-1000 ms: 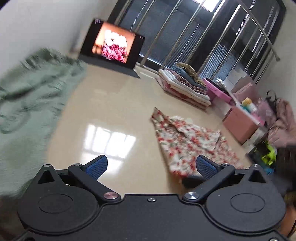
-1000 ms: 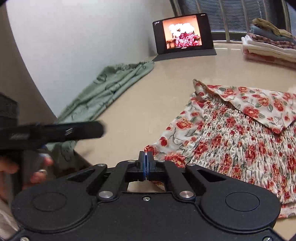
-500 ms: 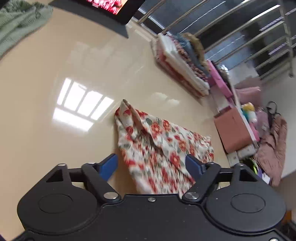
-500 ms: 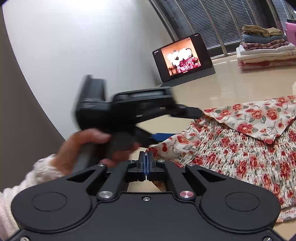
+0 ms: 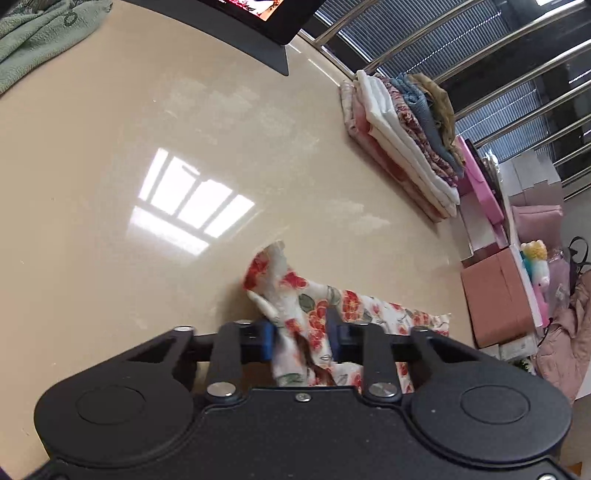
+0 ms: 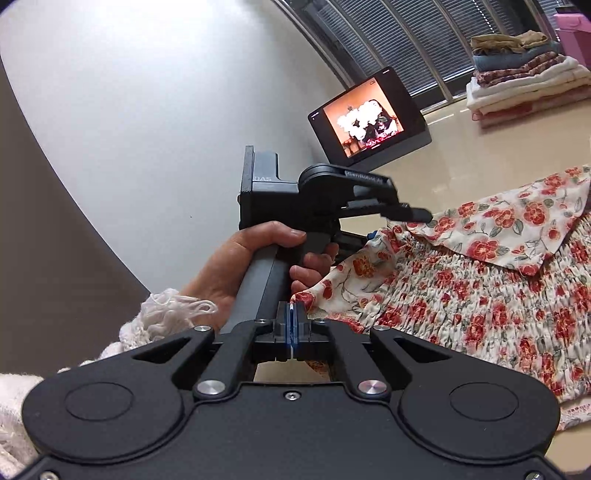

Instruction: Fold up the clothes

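Note:
A white garment with red flowers (image 6: pixel 461 295) lies spread on the glossy beige tabletop (image 5: pixel 110 129), its far edge folded over. My left gripper (image 5: pixel 302 338) has a bunched corner of the floral garment (image 5: pixel 295 291) between its blue pads; its jaws are closing and the cloth fills the gap. In the right wrist view the left gripper (image 6: pixel 397 223) sits at the garment's left corner, held by a hand (image 6: pixel 240 266). My right gripper (image 6: pixel 292 321) is shut at the near left edge, with a thin sliver of cloth between its pads.
A tablet (image 6: pixel 365 118) showing a picture stands at the back by the wall. A stack of folded clothes (image 5: pixel 402 133) sits at the table's far right. A green garment (image 5: pixel 40 33) lies at the far left. Pink boxes (image 5: pixel 495 299) stand beyond the table edge.
My left gripper swung from the green garment over to the floral one, dropped to its corner and closed on it. My right gripper stayed shut at the near edge, tilting a little.

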A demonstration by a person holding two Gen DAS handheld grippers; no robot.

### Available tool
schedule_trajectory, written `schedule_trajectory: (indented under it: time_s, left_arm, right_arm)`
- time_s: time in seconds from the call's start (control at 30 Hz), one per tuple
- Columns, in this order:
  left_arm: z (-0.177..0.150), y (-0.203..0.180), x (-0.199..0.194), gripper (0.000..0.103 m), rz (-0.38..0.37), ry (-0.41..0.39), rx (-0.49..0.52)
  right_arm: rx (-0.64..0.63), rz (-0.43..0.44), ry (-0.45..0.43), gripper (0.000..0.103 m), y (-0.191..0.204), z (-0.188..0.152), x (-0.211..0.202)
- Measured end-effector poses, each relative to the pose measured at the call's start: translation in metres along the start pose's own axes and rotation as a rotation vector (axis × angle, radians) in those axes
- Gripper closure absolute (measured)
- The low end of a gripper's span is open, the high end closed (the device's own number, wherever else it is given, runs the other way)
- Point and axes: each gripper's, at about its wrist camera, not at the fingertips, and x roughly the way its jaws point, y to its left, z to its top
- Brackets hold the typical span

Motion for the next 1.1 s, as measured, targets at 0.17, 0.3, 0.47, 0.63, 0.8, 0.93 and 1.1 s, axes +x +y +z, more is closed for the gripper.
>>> schedule_trajectory:
  time_s: [0.17, 0.3, 0.47, 0.63, 0.8, 0.93, 1.1]
  left_arm:
    - [0.002, -0.002, 0.001, 0.093, 0.010, -0.011, -0.008]
    - [0.002, -0.012, -0.003, 0.098, 0.020, -0.039, 0.035]
    - [0.005, -0.039, -0.012, 0.099, 0.003, -0.069, 0.064]
    - [0.006, -0.097, -0.010, 0.099, -0.022, -0.066, 0.169]
    - [-0.003, -0.168, 0.018, 0.099, -0.036, -0.029, 0.274]
    - [-0.020, -0.220, 0.052, 0.099, -0.022, 0.012, 0.356]
    - [-0.050, -0.270, 0.103, 0.099, 0.033, 0.064, 0.475]
  right_arm:
    - [0.013, 0.003, -0.004, 0.103, -0.003, -0.003, -0.001]
    - [0.042, 0.012, -0.027, 0.103, -0.008, -0.007, -0.005]
    - [0.140, 0.072, -0.064, 0.103, -0.023, -0.012, -0.014]
    - [0.278, 0.165, -0.162, 0.103, -0.050, -0.019, -0.041]
    - [0.370, 0.173, -0.305, 0.103, -0.087, -0.027, -0.090]
    - [0.467, 0.165, -0.430, 0.103, -0.123, -0.035, -0.134]
    - [0.558, 0.102, -0.524, 0.103, -0.158, -0.056, -0.176]
